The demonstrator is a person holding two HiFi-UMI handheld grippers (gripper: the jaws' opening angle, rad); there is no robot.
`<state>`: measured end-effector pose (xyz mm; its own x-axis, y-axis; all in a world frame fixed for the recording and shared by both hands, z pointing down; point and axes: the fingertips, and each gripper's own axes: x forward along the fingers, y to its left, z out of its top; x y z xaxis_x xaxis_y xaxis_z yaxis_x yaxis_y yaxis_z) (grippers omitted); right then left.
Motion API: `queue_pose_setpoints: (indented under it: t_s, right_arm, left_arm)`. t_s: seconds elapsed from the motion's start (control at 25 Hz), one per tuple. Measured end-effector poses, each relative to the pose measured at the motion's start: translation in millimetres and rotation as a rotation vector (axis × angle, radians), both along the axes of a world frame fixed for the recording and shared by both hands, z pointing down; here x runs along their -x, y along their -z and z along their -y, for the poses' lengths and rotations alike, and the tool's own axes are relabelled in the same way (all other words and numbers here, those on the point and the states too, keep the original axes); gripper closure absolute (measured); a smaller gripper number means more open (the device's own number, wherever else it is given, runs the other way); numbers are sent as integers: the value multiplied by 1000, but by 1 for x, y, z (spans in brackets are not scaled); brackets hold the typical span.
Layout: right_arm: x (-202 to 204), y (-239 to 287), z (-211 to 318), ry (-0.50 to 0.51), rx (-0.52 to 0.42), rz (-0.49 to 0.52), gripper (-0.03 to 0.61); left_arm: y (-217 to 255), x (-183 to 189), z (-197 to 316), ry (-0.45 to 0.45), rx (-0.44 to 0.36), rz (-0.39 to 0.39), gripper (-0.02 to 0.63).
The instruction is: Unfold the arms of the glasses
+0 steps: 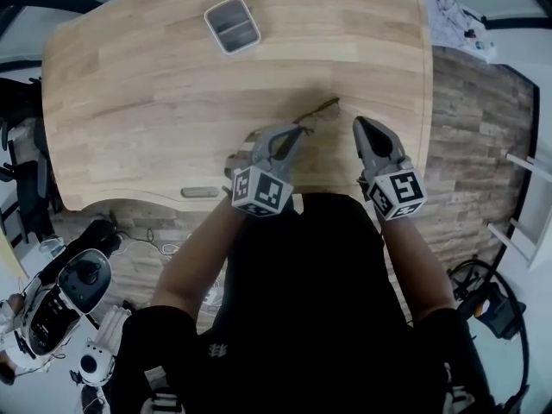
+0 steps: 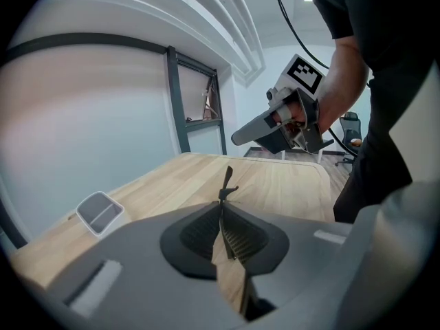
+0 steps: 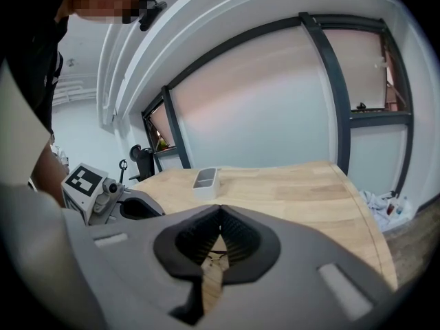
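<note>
- In your head view the left claw (image 1: 296, 133) covers the near part of the glasses (image 1: 321, 109); only a thin dark arm and a bit of frame show past its tip.
- In the left gripper view that claw's own body hides all but one arm end.
- Below the right claw (image 3: 219, 209), the glasses look too small to tell how their arms lie.
- Your torso (image 1: 302, 300) hides the tabletop's (image 1: 129, 84) near edge.
- The tray (image 1: 231, 25) is too small to tell its contents.
</note>
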<state>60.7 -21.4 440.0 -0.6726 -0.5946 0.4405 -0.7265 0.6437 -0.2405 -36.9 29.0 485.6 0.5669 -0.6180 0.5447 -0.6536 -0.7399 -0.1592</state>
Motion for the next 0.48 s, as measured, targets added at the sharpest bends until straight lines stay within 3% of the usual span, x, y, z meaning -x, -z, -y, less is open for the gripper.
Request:
queue_pose_setpoints:
  t_s: [0.48]
  right_arm:
    - [28, 0, -6, 59, 3, -13, 578]
  left_arm:
    - [1, 25, -14, 61, -17, -24, 594]
